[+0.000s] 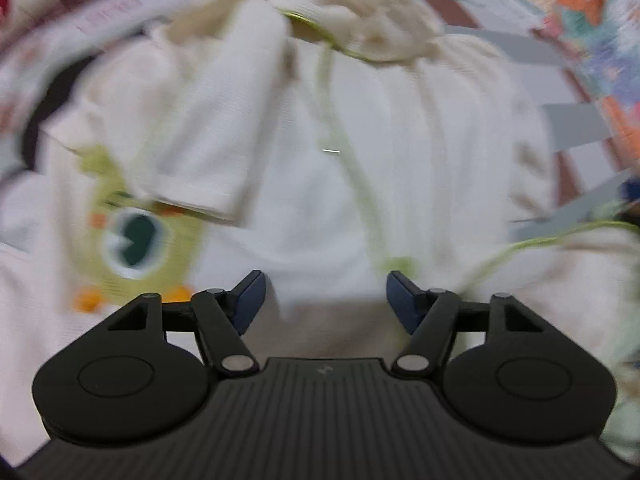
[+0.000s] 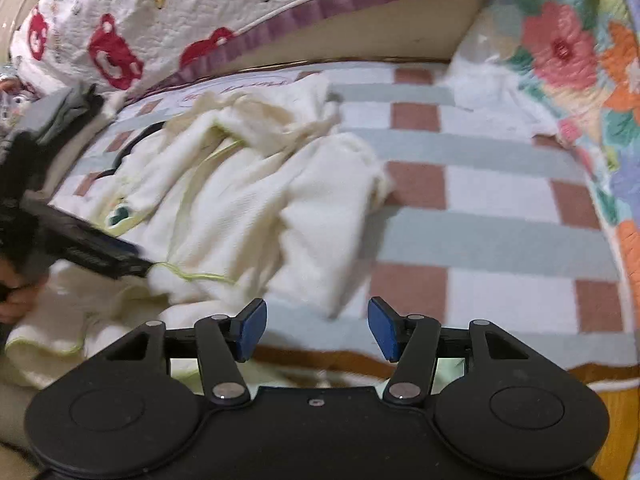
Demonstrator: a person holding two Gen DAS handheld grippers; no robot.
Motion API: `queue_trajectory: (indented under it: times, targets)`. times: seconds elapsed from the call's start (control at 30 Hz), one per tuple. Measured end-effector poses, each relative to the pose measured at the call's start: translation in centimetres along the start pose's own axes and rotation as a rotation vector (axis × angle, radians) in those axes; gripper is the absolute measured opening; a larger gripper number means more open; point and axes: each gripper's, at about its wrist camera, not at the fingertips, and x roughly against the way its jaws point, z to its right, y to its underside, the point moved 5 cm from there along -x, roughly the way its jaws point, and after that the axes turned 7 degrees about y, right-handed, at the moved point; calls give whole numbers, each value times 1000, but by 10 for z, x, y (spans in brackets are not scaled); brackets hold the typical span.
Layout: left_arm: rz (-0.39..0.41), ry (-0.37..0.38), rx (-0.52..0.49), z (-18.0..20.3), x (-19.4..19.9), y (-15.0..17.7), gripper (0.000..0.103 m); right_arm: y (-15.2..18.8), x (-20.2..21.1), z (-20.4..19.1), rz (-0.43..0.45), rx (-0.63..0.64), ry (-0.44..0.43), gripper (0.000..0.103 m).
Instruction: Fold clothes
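Watching from the side, the cream garment (image 2: 240, 200) is lying rumpled on the checked blanket (image 2: 500, 208), one sleeve (image 1: 208, 128) flopped across its front near the green cartoon patch (image 1: 136, 240). Left gripper (image 1: 324, 300) hangs right over the cloth with jaws spread wide, holding nothing, and the right gripper (image 2: 318, 328) is just as wide near the blanket's front edge. I'd say flatten it first: grab a single layer at the hem, pull outward, don't pinch the loose green thread (image 2: 192, 274).
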Motion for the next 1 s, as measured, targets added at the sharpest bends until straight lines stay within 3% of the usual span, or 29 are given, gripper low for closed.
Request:
queue_trajectory:
  times: [0.03,0.07,0.17,0.27,0.3,0.33,0.4,0.5,0.6,0.7,0.83,0.93,0.97,1.0]
  targets:
    - [9,-45,-24,-3,4,1,65,-4,2,6,12,-43,-33,62]
    - [23,-44,-30,-6,9,2,65,-7,3,10,26,-97,-88,62]
    - [63,99,36,-8,24,-1,65,-8,2,17,33,-245,-222,62]
    - [113,202,54,0,33,-9,65,1,-20,1,-16,-233,-181,62]
    - [125,188,44,3,32,-12,65,6,-29,-3,-39,-249,-172,62]
    - [136,172,39,6,31,-14,65,12,-39,-7,-77,-308,-216,61]
    - [144,166,64,5,31,-13,65,23,-51,-28,-144,-370,-338,37]
    - [168,207,68,7,32,-15,65,31,-47,-76,-156,-232,-379,37]
    - [194,214,-3,21,34,-18,66,38,-41,-113,-185,-34,-379,38]
    - [161,218,-63,39,21,-19,66,41,-40,-123,-193,12,-379,38]
    - [133,222,-119,54,13,-22,68,24,-13,-87,-104,-98,-439,38]
    - [129,221,-141,61,9,-29,68,11,7,-59,-36,-188,-482,56]
    - [132,218,-150,64,7,-33,68,8,7,-35,3,-299,-474,64]
    - [136,217,-160,68,6,-37,68,5,8,-11,42,-411,-464,65]
